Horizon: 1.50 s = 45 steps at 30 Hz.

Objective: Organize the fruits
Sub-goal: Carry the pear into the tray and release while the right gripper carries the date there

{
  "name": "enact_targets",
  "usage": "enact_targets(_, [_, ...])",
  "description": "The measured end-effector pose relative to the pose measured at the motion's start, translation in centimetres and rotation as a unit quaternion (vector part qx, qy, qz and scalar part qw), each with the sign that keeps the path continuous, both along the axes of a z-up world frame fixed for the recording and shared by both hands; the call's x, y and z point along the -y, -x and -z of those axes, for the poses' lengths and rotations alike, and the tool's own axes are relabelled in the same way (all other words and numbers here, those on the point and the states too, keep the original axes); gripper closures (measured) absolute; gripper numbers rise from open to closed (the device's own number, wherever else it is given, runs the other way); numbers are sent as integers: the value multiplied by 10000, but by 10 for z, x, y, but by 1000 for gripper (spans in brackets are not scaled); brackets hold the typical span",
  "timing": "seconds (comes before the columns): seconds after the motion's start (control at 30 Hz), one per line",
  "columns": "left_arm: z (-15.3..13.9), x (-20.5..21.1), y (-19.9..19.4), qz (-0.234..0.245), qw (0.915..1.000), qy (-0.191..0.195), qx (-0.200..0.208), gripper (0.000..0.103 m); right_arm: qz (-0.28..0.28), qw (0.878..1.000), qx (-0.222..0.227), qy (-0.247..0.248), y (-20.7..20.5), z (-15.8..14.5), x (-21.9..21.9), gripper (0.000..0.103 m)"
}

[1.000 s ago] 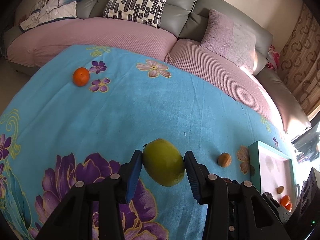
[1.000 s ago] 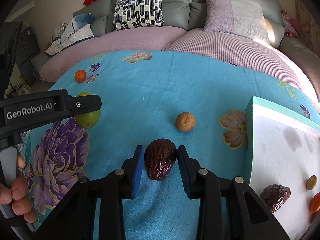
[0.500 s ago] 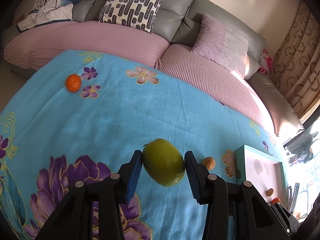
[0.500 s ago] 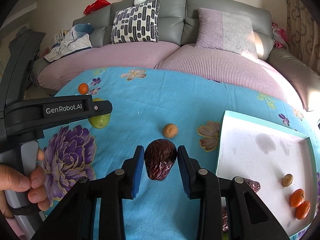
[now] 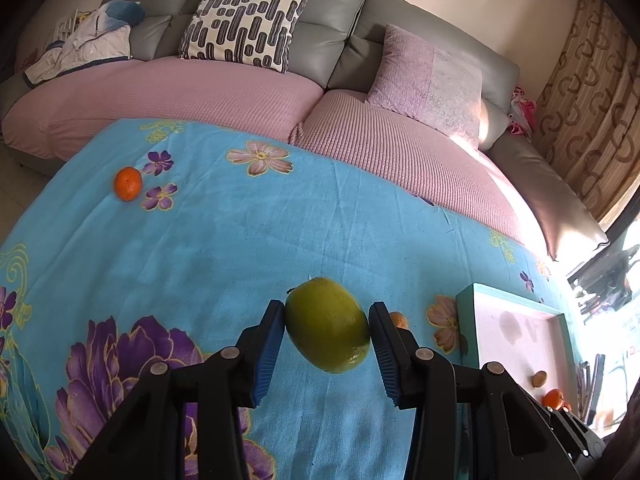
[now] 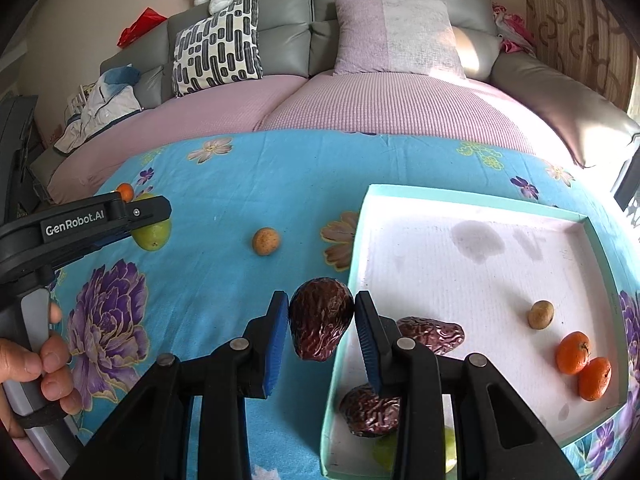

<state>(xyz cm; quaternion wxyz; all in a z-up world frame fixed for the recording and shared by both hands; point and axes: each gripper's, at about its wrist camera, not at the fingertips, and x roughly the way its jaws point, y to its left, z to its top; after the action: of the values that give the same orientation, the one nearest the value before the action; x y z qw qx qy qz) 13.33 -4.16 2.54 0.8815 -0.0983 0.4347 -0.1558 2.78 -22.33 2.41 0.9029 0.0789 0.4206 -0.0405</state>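
My left gripper (image 5: pixel 327 330) is shut on a green lime (image 5: pixel 327 325), held above the blue flowered cloth; it also shows in the right wrist view as the lime (image 6: pixel 154 234) under the left gripper (image 6: pixel 136 216). My right gripper (image 6: pixel 321 328) is shut on a dark wrinkled date (image 6: pixel 320 328), above the left rim of the teal tray (image 6: pixel 472 200). The tray holds two dates (image 6: pixel 432 333), a small brown fruit (image 6: pixel 541 314) and two tangerines (image 6: pixel 574 352). A tangerine (image 5: pixel 128 183) and a small brown fruit (image 6: pixel 265 241) lie loose on the cloth.
The blue flowered cloth (image 5: pixel 200 248) covers the table in front of a grey sofa with pink covers (image 5: pixel 208 92) and cushions. A hand (image 6: pixel 36 364) holds the left gripper's handle at the left. A green fruit (image 6: pixel 384 452) shows under my right gripper in the tray's near corner.
Both grippers have risen with their fruit. The right gripper has moved right, from over the cloth to the tray's left rim; more of the tray shows now.
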Motion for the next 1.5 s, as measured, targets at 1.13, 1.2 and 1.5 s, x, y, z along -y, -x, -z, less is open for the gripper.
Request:
enact_targets(1.13, [4,181,34,1896,9779,-861,197,57,2064,9773,137,458,45,-6,187,67])
enact_targets(1.2, [5,189,32,1944,9769,-865,200,57,2108,9764,127,455,46,-5,191,67])
enact_targets(1.5, [23,209,33,2134,9721,-957,161,57,2206,9747,-75,362,43,12,201,67])
